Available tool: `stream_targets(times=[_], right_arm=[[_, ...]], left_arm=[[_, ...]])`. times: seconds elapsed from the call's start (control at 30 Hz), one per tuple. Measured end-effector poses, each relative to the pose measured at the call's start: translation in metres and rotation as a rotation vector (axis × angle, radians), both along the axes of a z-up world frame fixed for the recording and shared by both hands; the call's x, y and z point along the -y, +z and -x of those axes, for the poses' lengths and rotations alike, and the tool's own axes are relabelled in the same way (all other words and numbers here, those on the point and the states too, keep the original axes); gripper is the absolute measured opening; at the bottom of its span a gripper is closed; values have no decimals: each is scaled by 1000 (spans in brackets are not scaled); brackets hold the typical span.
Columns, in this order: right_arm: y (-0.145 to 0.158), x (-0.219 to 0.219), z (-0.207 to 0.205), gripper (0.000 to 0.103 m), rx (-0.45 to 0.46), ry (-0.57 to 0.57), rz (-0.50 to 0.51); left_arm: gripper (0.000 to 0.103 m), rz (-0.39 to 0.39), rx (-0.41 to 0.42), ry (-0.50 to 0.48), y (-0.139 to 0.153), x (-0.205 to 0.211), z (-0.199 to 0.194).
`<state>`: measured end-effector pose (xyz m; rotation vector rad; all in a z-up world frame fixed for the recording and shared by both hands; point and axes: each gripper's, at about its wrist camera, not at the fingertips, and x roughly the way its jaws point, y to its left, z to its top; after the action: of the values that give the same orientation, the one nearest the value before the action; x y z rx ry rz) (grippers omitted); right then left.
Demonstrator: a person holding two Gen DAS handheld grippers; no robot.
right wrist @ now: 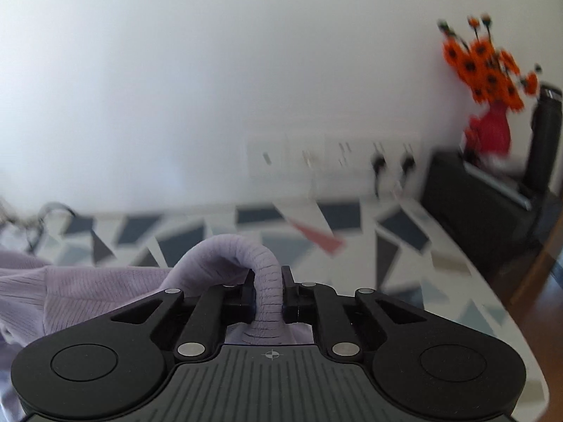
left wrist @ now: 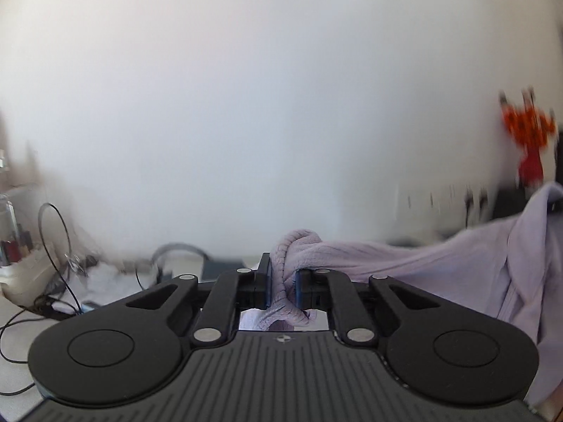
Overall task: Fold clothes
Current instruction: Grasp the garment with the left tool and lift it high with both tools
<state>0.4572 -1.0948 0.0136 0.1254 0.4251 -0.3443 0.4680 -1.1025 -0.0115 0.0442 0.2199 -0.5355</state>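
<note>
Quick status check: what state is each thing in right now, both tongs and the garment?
Left tongs: shut on a ribbed edge of the lilac garment.
Right tongs: shut on another ribbed edge.
Lilac garment: lifted, slung between both tongs, unfolded.
Patterned table: partly covered by garment.
Orange flowers: upright in red vase.

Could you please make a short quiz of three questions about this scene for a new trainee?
1. True or false: the left gripper is open and holds nothing.
2. What does the right gripper clamp? A) a black cable B) a ribbed edge of the lilac garment C) the red vase
3. Fill in: the orange flowers stand in a ___ vase.

Key:
1. False. Its jaws are shut on a bunched part of the lilac garment.
2. B.
3. Red. It stands on a dark unit at the right, beside the patterned table.
</note>
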Motion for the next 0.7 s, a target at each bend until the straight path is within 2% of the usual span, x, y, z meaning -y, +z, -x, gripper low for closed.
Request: stream_targets(times=[0.13, 0.23, 0.4, 0.57, 0.7], right_arm=[[48, -2, -1, 10, 174, 68, 28], [95, -2, 7, 10, 344, 131, 51], [158, 0, 33, 10, 575, 247, 108], [197, 25, 62, 10, 727, 378, 86], [221, 54, 87, 10, 837, 473, 53]], left_arm=[[12, 168, 134, 98, 61, -36, 16], [11, 227, 249, 150, 100, -56, 38], [11, 255, 409, 236, 155, -76, 90], [11, 243, 538, 321, 207, -116, 134], [11, 248, 631, 391, 240, -120, 182]])
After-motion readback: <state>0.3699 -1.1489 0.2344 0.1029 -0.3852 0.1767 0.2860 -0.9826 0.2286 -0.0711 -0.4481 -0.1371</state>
